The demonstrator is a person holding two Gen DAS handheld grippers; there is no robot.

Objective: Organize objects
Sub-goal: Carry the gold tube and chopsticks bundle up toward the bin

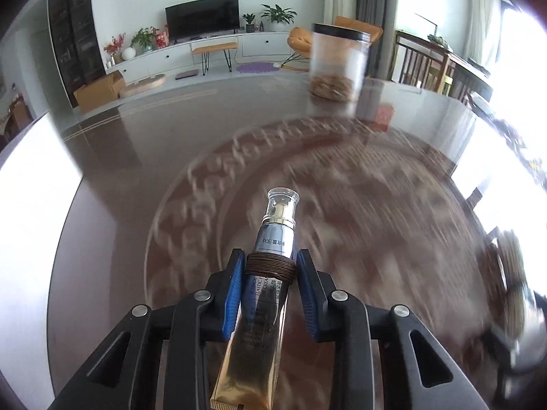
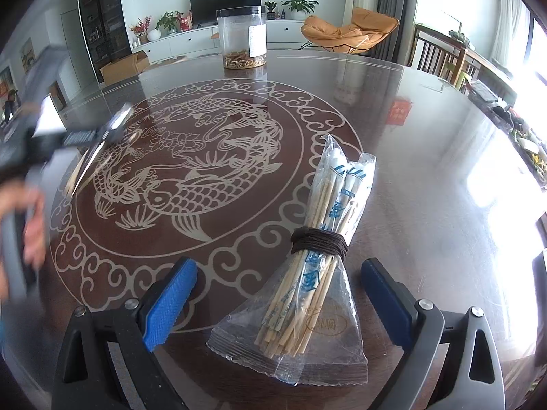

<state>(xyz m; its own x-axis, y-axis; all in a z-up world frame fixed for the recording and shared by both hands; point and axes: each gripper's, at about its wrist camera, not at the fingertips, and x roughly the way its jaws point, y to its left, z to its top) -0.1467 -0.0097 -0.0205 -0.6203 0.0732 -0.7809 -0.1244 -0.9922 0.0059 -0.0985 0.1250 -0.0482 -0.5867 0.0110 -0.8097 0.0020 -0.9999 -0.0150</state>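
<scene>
The left gripper (image 1: 270, 275) clamps a gold cosmetic tube (image 1: 263, 294) wound with brown cord, cap toward 12 o'clock. The right gripper (image 2: 278, 294) gapes around a cord-tied chopstick bundle (image 2: 318, 253) lying on the fish-patterned table (image 2: 427, 143). A clear jar (image 2: 242, 37) stands at 12 o'clock.

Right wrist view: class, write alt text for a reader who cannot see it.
A bundle of wrapped chopsticks, tied with dark cord, lies on a glass-topped table with a carp pattern, between the open blue-padded right tongs. A clear jar stands at the far edge.
</scene>
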